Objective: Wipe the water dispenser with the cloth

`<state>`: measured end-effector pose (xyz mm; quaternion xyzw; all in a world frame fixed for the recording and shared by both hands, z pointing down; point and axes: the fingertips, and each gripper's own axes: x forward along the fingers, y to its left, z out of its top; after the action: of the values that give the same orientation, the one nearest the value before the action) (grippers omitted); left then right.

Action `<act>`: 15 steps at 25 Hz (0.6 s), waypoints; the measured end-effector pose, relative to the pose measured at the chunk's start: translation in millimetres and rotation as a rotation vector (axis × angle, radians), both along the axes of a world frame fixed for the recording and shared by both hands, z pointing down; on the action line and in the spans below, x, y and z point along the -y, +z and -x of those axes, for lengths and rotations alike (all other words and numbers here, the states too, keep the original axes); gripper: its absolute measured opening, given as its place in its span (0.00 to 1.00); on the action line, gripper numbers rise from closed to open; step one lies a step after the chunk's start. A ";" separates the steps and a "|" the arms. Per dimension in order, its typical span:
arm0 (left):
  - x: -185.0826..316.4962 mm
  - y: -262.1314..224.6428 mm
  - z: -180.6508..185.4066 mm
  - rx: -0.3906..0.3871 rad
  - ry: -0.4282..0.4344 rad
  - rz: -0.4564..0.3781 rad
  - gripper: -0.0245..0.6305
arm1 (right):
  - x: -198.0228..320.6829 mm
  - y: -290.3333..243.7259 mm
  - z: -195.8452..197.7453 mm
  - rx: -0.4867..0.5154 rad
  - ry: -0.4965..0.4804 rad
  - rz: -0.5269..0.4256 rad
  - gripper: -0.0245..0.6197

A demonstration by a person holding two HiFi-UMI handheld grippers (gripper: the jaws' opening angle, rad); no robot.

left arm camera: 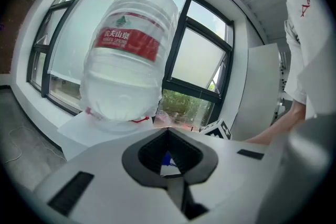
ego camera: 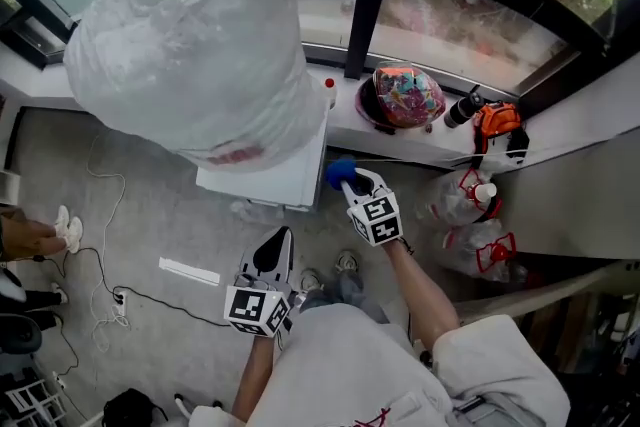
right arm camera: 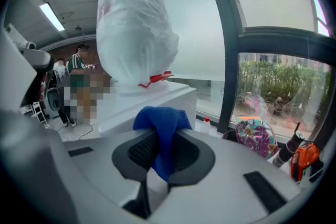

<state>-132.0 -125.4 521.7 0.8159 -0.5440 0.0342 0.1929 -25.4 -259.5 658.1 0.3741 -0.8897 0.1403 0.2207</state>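
White water dispenser (ego camera: 262, 177) with a big plastic-wrapped bottle (ego camera: 190, 35) on top sits just ahead of both sets of fingers, closer to the right ones. Right gripper (ego camera: 350, 183) has its fingers pinching the blue cloth (right arm camera: 160, 131), which bunches up above them and hangs down between them. It's right by the dispenser's corner, can't tell if it's touching. Left gripper (ego camera: 282, 237) is apart from the dispenser, fingers pressed together on nothing.
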 end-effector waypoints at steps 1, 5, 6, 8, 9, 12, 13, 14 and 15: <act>0.5 -0.7 -3.4 -0.002 0.010 -0.004 0.06 | -14.5 2.8 2.9 0.001 -0.010 0.010 0.12; 1.8 -3.0 -13.5 -0.004 0.043 -0.017 0.06 | -64.1 12.1 19.6 0.008 -0.049 0.051 0.12; 1.7 -3.0 -15.3 -0.004 0.049 -0.019 0.06 | -74.1 15.1 24.6 0.009 -0.062 0.060 0.12; 0.7 -2.1 -17.7 -0.003 0.057 -0.020 0.06 | -90.0 21.7 33.6 0.008 -0.085 0.076 0.12; 0.1 -1.7 -18.1 -0.004 0.059 -0.020 0.06 | -94.9 24.2 37.2 0.008 -0.093 0.083 0.12; -1.6 -0.4 -17.1 -0.004 0.058 -0.016 0.06 | -98.0 28.4 43.8 0.011 -0.100 0.097 0.12; -2.0 0.1 -16.2 -0.005 0.055 -0.014 0.06 | -96.2 29.4 45.0 0.013 -0.100 0.099 0.12; -2.3 0.7 -15.1 -0.006 0.052 -0.012 0.06 | -93.5 30.2 46.1 0.013 -0.100 0.098 0.12; -2.3 1.3 -13.8 -0.006 0.049 -0.011 0.06 | -90.2 30.6 46.9 0.012 -0.101 0.095 0.12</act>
<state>-118.2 -123.1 523.0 0.8300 -0.5235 0.0334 0.1895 -72.2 -169.3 688.7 0.3169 -0.9012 0.1735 0.2396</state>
